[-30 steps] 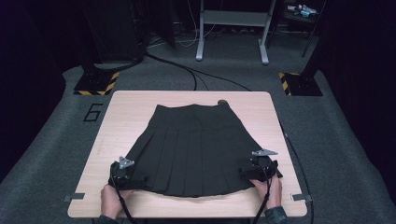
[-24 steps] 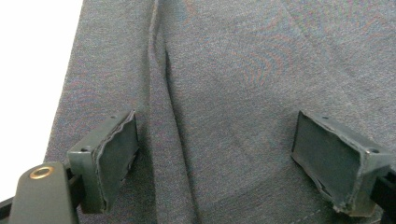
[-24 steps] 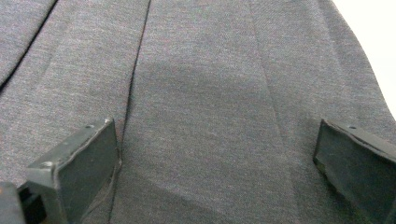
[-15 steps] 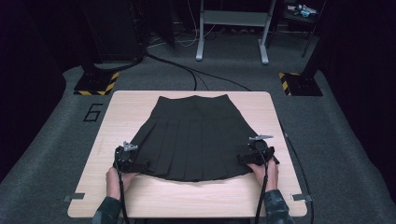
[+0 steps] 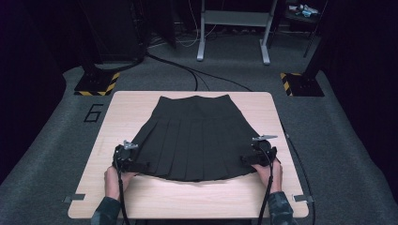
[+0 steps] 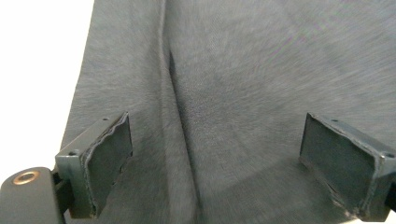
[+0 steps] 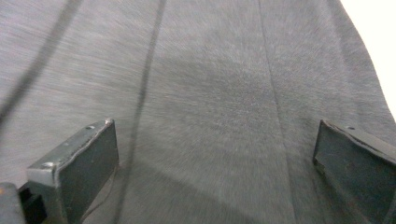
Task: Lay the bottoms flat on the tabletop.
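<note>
Both grippers released over the skirt [image 5: 195, 138] hem.
Your left gripper [image 6: 215, 163], jaws just widened, and right gripper [image 7: 217, 170] grasp nothing; pinch each hem corner evenly before folding.

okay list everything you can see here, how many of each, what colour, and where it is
skirt: one, black, pleated, flat on the table, waistband at the far edge, hem near the person
table: one, light wood, centre of the floor
floor cables: several, black, on grey carpet beyond the table
metal stand: one, grey, far back
striped bases: two, black and yellow, at the far left and right
left gripper: one, black, jaws open, at the hem's left corner
right gripper: one, black, jaws open, at the hem's right corner
</note>
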